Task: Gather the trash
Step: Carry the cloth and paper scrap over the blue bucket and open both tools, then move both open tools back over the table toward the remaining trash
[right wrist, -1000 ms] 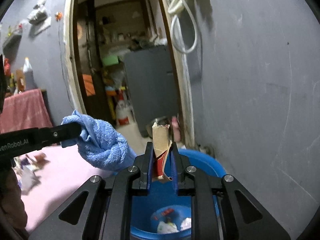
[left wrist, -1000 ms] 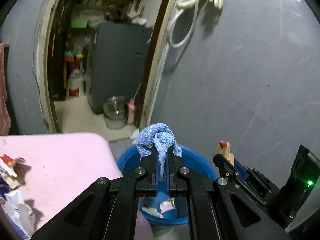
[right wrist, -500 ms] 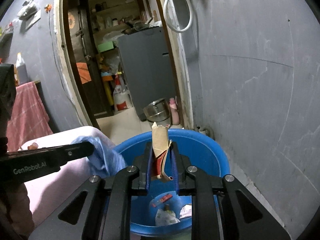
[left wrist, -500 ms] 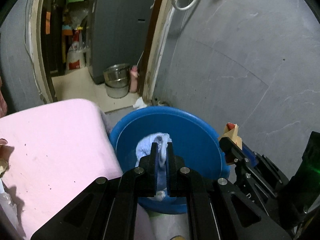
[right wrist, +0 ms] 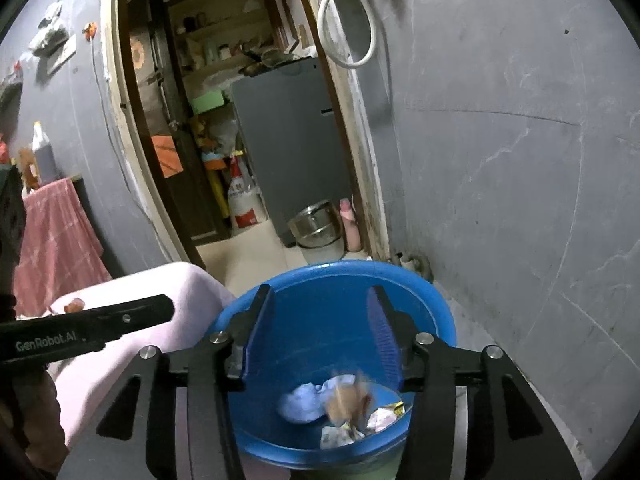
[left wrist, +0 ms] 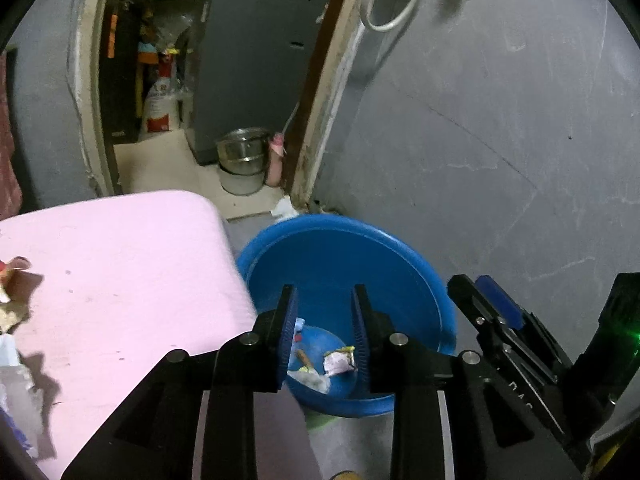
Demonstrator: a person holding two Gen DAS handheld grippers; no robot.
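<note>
Left tool [left wrist: 322, 294] opening, nothing between pads | right tool [right wrist: 320, 294] opening, empty | one blue cloth [right wrist: 302, 402], one brown scrap [right wrist: 346, 398], blurred, inside the one blue tub [right wrist: 436, 312] | tub rim beside pink desk [left wrist: 120, 264], near the wall.

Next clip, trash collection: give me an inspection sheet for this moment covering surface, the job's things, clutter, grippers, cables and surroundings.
Surface: pink table, mostly bare, beside the basin.
Job's things: blue basin on the floor holds a blue cloth, wrappers and a blurred brown scrap.
Clutter: scraps at the table's left edge.
Grippers: left gripper and right gripper over the basin, jaws opening, nothing between them.
Cables: white hose hanging on the wall.
Surroundings: grey wall, open doorway, steel pot, grey appliance.
</note>
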